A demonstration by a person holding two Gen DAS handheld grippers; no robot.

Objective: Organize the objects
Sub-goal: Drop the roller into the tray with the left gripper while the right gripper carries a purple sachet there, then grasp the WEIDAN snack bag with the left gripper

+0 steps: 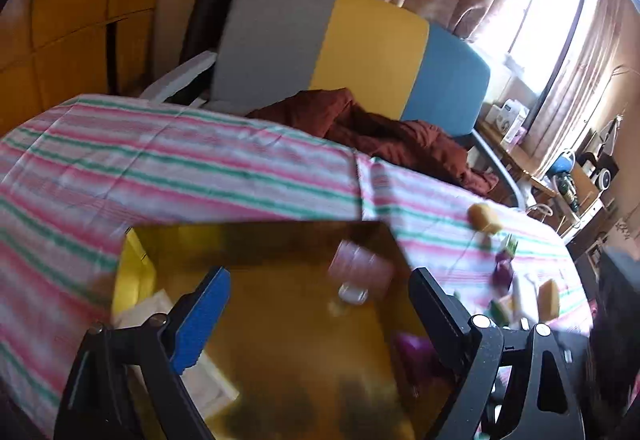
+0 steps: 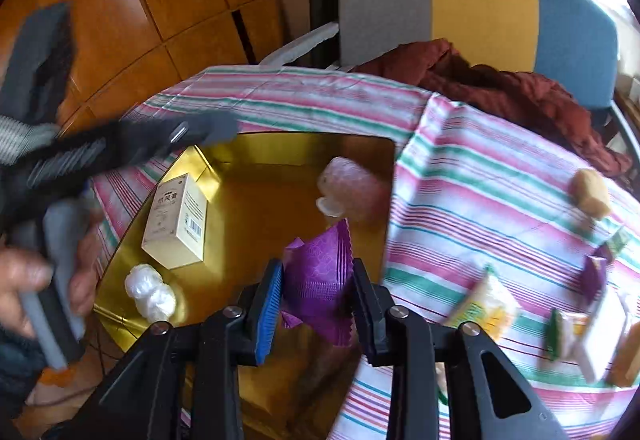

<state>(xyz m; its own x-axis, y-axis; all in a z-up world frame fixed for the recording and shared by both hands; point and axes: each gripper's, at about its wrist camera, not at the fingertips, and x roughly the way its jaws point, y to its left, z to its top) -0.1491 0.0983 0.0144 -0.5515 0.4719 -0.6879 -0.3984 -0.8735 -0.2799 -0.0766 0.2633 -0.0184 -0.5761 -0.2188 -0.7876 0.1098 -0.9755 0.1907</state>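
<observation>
holding item: purple foil sachet (image 2: 320,276), light, crinkly, slippery, pinched at mid-body by your right gripper (image 2: 318,304) above the gold tray (image 2: 248,208); left gripper (image 1: 320,304) spread, empty.

Daylight comes in from the window (image 1: 536,12), which is blown out to white behind the curtains. The room is bright. The left wrist view is smeared by motion blur, mostly over the golden tray (image 1: 288,304), so its contents are perhaps unreadable. Both views bend strongly and darken at the edges.
</observation>
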